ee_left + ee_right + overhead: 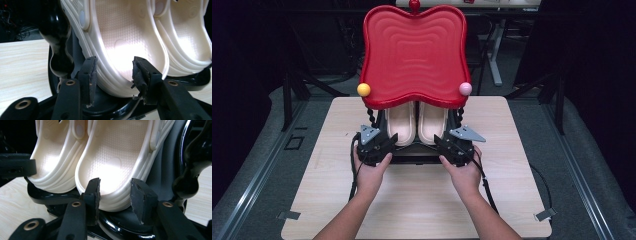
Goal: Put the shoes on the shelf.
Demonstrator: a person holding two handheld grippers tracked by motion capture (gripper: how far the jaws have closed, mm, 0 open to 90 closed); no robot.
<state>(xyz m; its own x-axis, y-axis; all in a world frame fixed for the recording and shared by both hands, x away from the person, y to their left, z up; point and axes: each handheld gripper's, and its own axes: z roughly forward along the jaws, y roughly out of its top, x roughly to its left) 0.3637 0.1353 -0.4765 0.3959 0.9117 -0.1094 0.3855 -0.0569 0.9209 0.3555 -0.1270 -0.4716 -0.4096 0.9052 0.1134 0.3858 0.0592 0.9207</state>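
1. Nearest the camera in the high view, the person's left hand (371, 172) and right hand (466, 172) reach in over the pale wood-grain table (512, 200), each holding a black two-jaw gripper.
2. The left gripper (113, 72) has its jaws spread on either side of the heel of the left cream moulded-foam clog (120, 37). Whether the pads touch the rim I cannot tell; nothing looks pinched.
3. The right gripper (115, 192) likewise stands with jaws apart at the heel of the right cream moulded-foam clog (117, 157), not clamped.
4. Both clogs lie side by side, heels toward the person, on the glossy black lower shelf (50, 195) of a small rack. That heel-out placement likely makes them easy to take by the heel.
5. Above them, twisted black posts (58, 37) carry a red wavy plastic top tray (414, 55), tipped with a yellow ball (363, 89) and a pink ball (465, 88).
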